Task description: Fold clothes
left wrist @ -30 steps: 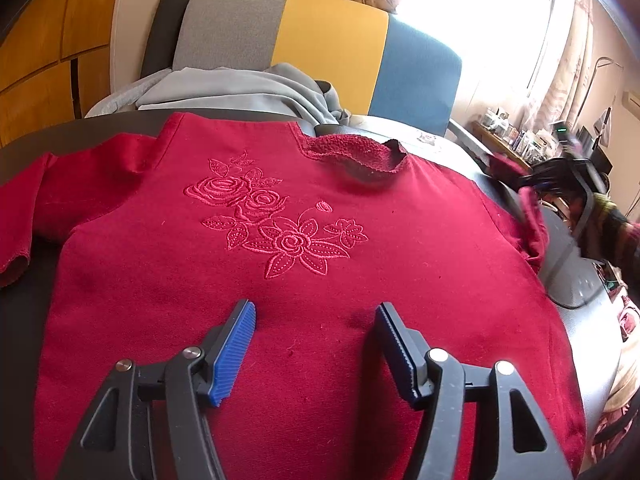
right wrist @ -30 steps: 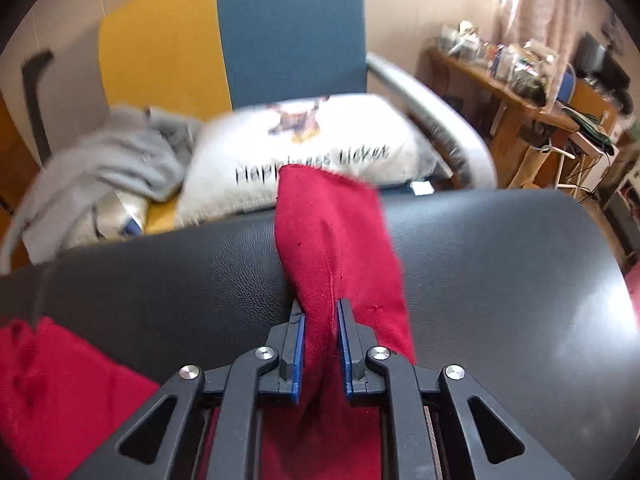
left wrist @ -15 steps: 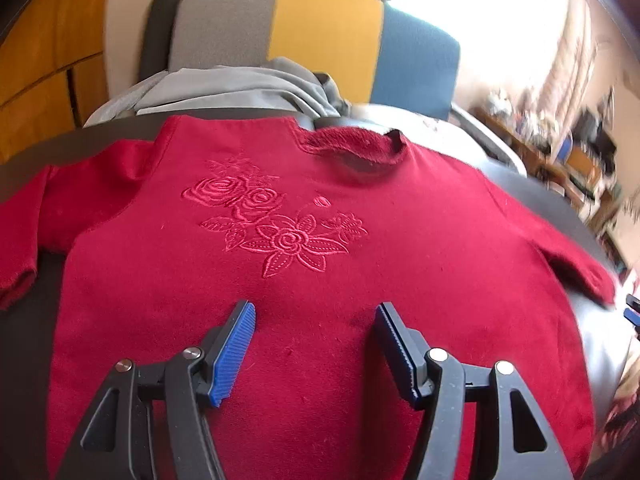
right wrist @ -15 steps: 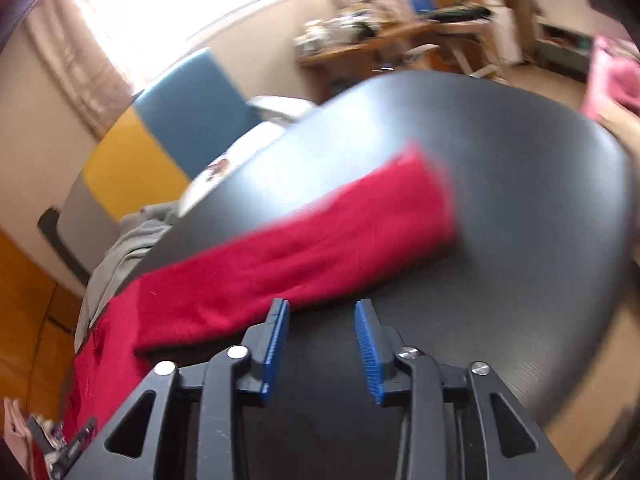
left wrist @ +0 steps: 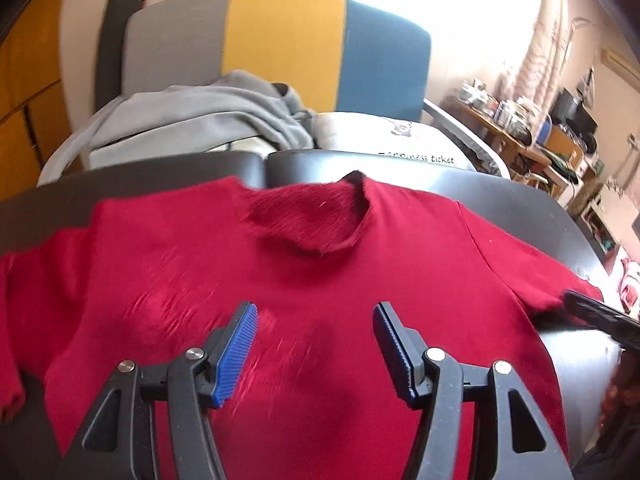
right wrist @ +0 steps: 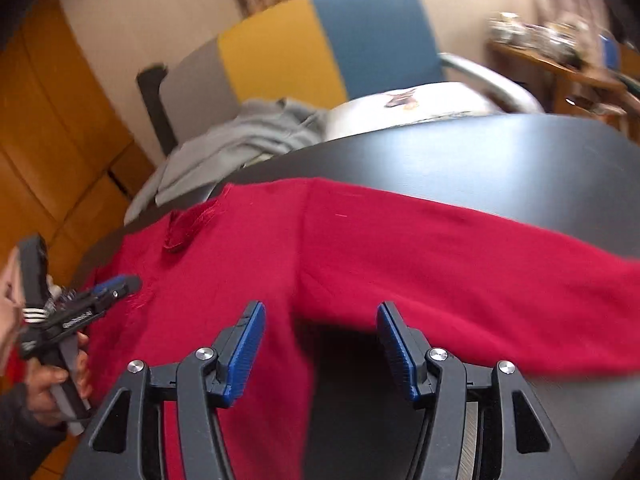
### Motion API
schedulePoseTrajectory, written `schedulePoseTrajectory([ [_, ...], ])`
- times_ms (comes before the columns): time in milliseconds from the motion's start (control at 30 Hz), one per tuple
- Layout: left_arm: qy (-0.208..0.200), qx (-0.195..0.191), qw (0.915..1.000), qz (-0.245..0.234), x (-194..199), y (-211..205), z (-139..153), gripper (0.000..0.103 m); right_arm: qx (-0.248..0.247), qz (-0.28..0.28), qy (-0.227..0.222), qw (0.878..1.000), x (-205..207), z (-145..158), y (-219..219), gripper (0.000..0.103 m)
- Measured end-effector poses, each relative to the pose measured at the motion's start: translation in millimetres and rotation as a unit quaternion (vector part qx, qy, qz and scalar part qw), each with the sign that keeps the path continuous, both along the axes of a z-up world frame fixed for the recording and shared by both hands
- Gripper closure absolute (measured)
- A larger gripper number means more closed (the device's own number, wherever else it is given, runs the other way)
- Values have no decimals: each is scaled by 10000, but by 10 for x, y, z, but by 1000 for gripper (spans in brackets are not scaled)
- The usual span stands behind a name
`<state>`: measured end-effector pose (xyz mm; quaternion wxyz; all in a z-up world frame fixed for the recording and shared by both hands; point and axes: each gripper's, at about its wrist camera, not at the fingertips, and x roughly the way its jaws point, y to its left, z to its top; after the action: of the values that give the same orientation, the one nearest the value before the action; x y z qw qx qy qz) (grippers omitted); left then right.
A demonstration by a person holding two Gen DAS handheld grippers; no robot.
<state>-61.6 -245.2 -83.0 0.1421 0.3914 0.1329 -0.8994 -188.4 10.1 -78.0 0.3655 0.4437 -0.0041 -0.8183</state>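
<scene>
A red sweater [left wrist: 320, 280] lies flat, front up, on a black round table [left wrist: 520, 200], collar [left wrist: 312, 220] toward the far side. Its right sleeve [right wrist: 480, 264] lies stretched out across the table. My left gripper [left wrist: 314, 344] is open and empty, low over the chest. My right gripper [right wrist: 320, 344] is open and empty, over the armpit where the sleeve meets the body. The left gripper also shows in the right wrist view [right wrist: 116, 286], held by a hand. The right gripper's tip shows at the right edge of the left wrist view [left wrist: 600, 316].
Behind the table stands a grey, yellow and blue chair [left wrist: 280, 48] with a grey garment [left wrist: 192, 120] and a white printed pillow [left wrist: 400, 144] on it. A cluttered wooden desk [left wrist: 520, 132] is at the far right. Wooden panels [right wrist: 48, 120] are at the left.
My right gripper let go of the sleeve, opened and swung back over the sweater's armpit. The sleeve now lies spread on the table. My left gripper moved forward toward the collar.
</scene>
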Motion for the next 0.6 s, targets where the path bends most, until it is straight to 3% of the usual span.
schedulePoseTrajectory([
  [100,-212,-279,9992,-211,-340,-8,-114,42,88,-140,-343,9993,-273,-210,-233,43],
  [167,-380,-357,9986,-70,-445,-75,-261,39,222,-278,-352,9987,-460,-327,-336,46],
  [233,-311,-96,9994,74,-366,-103,-351,40,555,-312,336,9974,-482,-378,-374,49],
  [367,-175,382,9986,-315,-55,42,-349,42,746,-366,556,9950,-456,-382,-329,49],
  [467,126,942,9953,-175,52,-222,-238,42,999,-269,680,9923,-428,-359,-346,47],
  [533,264,775,9964,199,18,-493,-108,43,1216,-226,753,9895,-429,-326,-371,46],
  [600,292,352,9974,553,-67,-756,21,43,1184,-136,925,9886,-410,-185,-477,43],
])
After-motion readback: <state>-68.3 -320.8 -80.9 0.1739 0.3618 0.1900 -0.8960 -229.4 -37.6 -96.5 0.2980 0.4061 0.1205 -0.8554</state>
